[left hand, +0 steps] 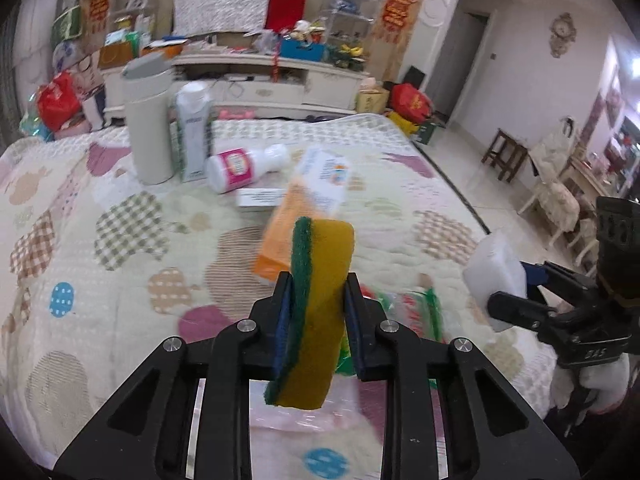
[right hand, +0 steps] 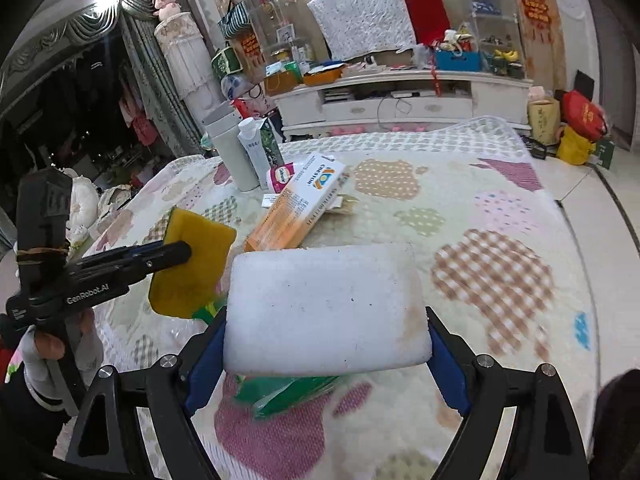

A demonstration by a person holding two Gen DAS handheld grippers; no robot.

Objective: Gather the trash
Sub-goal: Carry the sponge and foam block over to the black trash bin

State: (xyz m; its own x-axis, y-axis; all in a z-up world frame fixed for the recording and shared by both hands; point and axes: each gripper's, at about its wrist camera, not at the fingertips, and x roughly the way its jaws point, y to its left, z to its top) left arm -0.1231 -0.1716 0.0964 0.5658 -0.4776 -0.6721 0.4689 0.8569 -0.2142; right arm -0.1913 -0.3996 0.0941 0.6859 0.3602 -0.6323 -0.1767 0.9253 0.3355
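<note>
While "CHESTON" reads on the orange box (bottle: "Caltrate"), jaws pinch yellow sponge and white sponge.

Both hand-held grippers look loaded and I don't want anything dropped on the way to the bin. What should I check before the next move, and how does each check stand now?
1. Left hand-held gripper clamped on the yellow-green sponge: ok.
2. Right hand-held gripper holding the white sponge by both ends: ok.
3. Both sponges lifted off the bedspread: ok.
4. The two grippers apart, not touching: ok.
5. Trash bin in sight: cannot tell.
6. Orange box and green wrapper collected: not ok, they lie on the bedspread.
</note>
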